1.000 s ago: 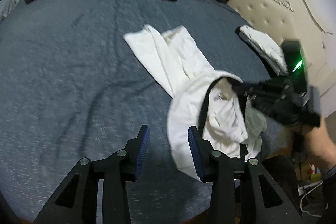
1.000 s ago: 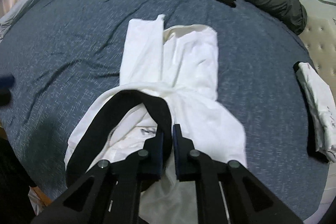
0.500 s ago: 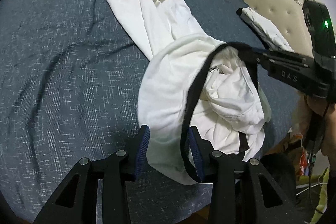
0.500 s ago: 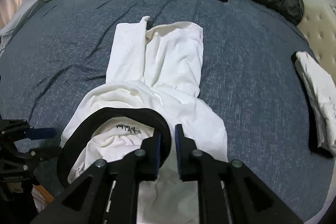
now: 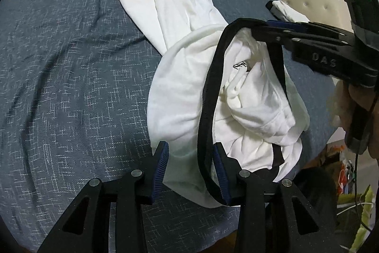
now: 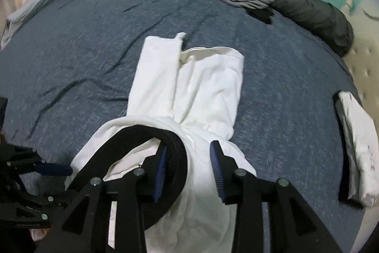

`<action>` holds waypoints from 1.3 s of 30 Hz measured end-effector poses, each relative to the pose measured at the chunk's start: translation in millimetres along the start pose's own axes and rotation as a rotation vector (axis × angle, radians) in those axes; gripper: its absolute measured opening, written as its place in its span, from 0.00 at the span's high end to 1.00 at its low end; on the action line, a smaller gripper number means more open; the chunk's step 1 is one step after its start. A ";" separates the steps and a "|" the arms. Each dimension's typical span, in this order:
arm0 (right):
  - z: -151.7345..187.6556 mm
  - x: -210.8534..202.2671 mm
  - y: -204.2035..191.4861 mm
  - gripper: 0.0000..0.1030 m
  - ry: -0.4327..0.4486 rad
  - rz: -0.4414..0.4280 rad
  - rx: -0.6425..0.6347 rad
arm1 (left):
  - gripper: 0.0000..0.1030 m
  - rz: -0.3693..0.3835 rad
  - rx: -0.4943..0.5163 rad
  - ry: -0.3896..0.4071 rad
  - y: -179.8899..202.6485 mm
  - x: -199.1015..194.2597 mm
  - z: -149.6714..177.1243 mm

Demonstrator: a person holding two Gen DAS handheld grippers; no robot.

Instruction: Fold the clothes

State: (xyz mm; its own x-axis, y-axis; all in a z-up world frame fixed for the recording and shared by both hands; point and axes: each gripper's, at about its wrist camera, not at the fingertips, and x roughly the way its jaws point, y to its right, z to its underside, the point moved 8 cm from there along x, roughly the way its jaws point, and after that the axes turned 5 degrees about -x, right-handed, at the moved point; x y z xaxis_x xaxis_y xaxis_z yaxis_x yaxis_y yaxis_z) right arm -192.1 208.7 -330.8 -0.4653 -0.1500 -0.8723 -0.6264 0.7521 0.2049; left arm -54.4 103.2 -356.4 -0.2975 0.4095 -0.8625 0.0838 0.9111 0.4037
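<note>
One white garment (image 6: 189,96), black waistband (image 5: 208,96), crumpled, legs overlapping.

Dim, even indoor light; strong fisheye bending and black vignette at corners; right wrist view slightly blurred; soft shadows.

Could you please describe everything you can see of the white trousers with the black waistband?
The white trousers look like soft cotton, with a black elastic waistband. The legs lie side by side on the blue bedspread; the waist end is bunched and gaping. Both grippers' open jaws straddle the band.
</note>
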 end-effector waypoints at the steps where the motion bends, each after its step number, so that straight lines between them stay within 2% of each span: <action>1: -1.0 2.0 -3.1 0.66 -0.005 0.010 -0.022 | 0.59 0.001 0.003 0.000 0.1 -0.4 0.1; 6: -5.1 4.0 -11.3 0.64 -0.006 -0.001 -0.040 | 0.60 0.010 0.007 -0.002 0.0 -1.3 0.6; 8: -7.3 3.9 -17.0 0.51 -0.004 0.003 -0.078 | 0.60 0.008 0.008 0.001 0.1 -2.8 0.7; 12: -8.8 10.9 -26.0 0.52 -0.029 -0.017 -0.121 | 0.60 0.008 -0.003 0.012 -1.2 -7.4 -0.8; 13: -7.9 12.6 -28.3 0.63 -0.037 -0.026 -0.129 | 0.60 0.006 -0.004 0.015 -1.5 -8.6 -1.2; 14: -7.6 12.5 -29.4 0.83 -0.039 -0.024 -0.136 | 0.59 0.004 -0.004 0.017 -1.8 -9.4 -1.3; 17: -8.2 5.9 -28.1 0.93 -0.022 0.004 -0.143 | 0.59 0.004 -0.009 0.018 -1.7 -10.7 -1.1; 26: -10.0 -28.6 10.3 0.94 0.046 0.018 -0.025 | 0.59 0.028 -0.047 0.005 15.0 0.8 -5.8; 33: -6.1 -45.1 25.8 0.94 0.079 0.015 0.030 | 0.59 0.092 -0.074 -0.009 32.9 7.2 -4.2; 39: -4.6 -55.1 35.1 0.94 0.103 0.007 0.066 | 0.60 0.085 -0.038 0.009 49.2 9.8 -11.1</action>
State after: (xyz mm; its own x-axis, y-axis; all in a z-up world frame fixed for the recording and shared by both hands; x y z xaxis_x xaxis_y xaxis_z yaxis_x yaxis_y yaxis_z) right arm -191.4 240.4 -273.6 -0.5336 -0.2067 -0.8201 -0.5820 0.7932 0.1788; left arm -63.8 151.5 -341.6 -0.2990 0.4844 -0.8222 0.0732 0.8707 0.4864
